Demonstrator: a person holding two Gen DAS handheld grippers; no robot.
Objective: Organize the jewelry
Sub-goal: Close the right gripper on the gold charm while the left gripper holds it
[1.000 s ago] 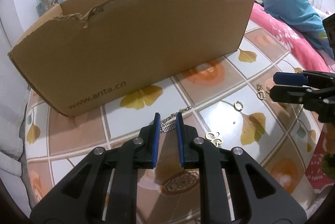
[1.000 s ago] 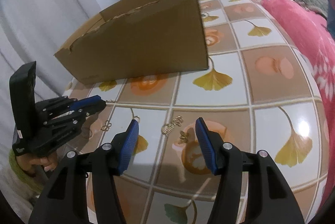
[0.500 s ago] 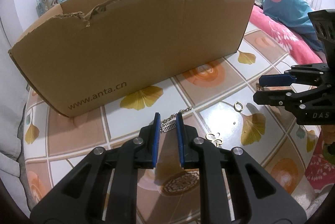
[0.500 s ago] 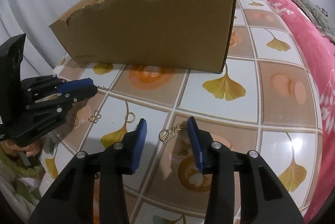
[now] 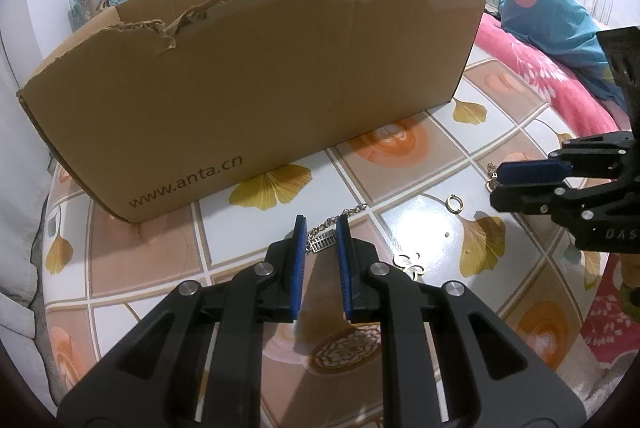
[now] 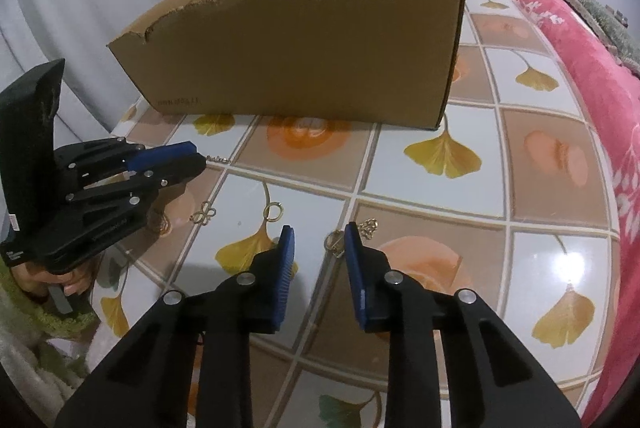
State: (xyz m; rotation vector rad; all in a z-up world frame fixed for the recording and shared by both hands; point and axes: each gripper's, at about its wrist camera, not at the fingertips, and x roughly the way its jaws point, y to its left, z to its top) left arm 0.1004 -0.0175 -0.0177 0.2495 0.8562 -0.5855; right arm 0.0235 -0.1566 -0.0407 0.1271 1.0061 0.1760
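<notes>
My left gripper (image 5: 321,224) is shut on a gold chain with a comb-shaped pendant (image 5: 325,241), low over the tiled table (image 5: 420,220). In the right wrist view that left gripper (image 6: 196,158) shows side-on, with the chain's end (image 6: 218,159) poking past its tips. My right gripper (image 6: 320,232) has its jaws closing around a gold ring-and-chain piece (image 6: 335,242). The piece lies against the right pad with a gap at the left pad. The left wrist view has the right gripper (image 5: 498,184) at the right edge, over that gold piece (image 5: 491,175).
An open cardboard box (image 5: 260,88) (image 6: 320,48) stands behind both grippers. A small gold ring (image 5: 454,203) (image 6: 274,210) and a clover-shaped gold piece (image 5: 410,262) (image 6: 204,214) lie between them. A pink blanket (image 6: 592,76) borders the table's right side.
The right gripper's jaws have narrowed around the gold piece, and it has shifted and rolled a little so the box now stands squarer ahead. The left gripper has kept still.
</notes>
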